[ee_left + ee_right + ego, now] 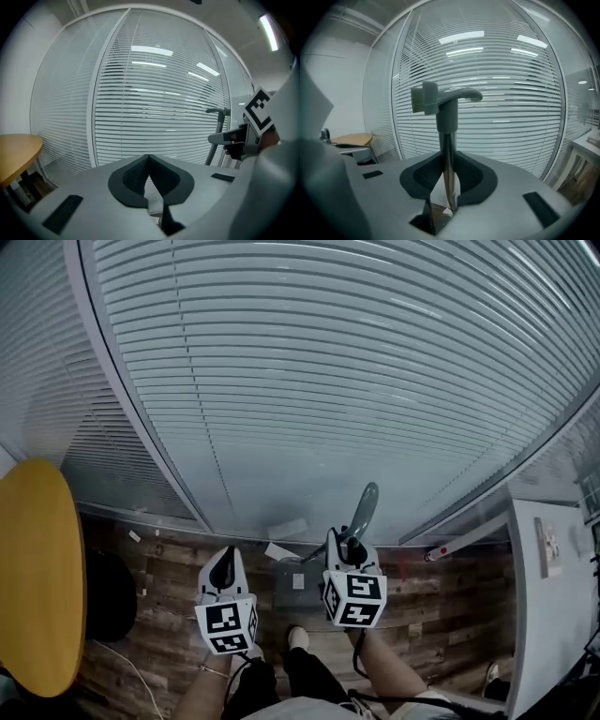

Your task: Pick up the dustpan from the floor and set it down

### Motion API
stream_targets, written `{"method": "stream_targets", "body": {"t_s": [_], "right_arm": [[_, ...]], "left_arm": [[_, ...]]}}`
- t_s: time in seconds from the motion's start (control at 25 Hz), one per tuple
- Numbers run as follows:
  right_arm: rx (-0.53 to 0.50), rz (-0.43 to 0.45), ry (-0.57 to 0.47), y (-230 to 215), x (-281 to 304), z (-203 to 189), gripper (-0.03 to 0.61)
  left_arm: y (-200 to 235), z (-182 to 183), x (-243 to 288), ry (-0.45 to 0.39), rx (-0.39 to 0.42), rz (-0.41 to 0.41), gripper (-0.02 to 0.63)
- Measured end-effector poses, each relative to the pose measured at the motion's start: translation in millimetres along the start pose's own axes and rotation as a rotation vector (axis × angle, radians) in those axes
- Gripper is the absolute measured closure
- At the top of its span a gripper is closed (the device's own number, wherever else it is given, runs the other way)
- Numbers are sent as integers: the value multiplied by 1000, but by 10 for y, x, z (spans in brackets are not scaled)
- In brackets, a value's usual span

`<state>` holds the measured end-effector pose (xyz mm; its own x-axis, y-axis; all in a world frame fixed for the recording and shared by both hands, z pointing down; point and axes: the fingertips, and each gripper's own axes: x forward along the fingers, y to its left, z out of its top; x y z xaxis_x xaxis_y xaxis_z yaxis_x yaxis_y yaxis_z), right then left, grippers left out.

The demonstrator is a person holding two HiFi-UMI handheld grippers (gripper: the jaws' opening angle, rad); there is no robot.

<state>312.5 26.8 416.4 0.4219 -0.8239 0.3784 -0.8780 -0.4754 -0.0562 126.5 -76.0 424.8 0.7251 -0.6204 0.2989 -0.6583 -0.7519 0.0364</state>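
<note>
Pickup looks done: the grey long-handled dustpan (448, 115) is clamped in the right gripper (449, 164). The left gripper (149, 164) is closed on nothing; set-down remains.

The left hand-held gripper (223, 570) is held out in front of the body, its jaws closed tip to tip with nothing between them. Just beside it, the right hand-held gripper (351, 546) clamps the dustpan handle (448, 140). The left forearm (200, 692) and right forearm (398, 673) are bare.
</note>
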Motion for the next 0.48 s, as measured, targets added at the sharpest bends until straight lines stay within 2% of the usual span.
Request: {"method": "stream_targets", "body": {"t_s": [0.24, 0.48], "right_arm": [[-26, 51, 26, 140, -78, -117, 479], [-70, 159, 25, 376, 2, -155, 479]], "left_arm": [[-9, -10, -84, 7, 9, 16, 601], [113, -86, -167, 15, 7, 82, 601]]}}
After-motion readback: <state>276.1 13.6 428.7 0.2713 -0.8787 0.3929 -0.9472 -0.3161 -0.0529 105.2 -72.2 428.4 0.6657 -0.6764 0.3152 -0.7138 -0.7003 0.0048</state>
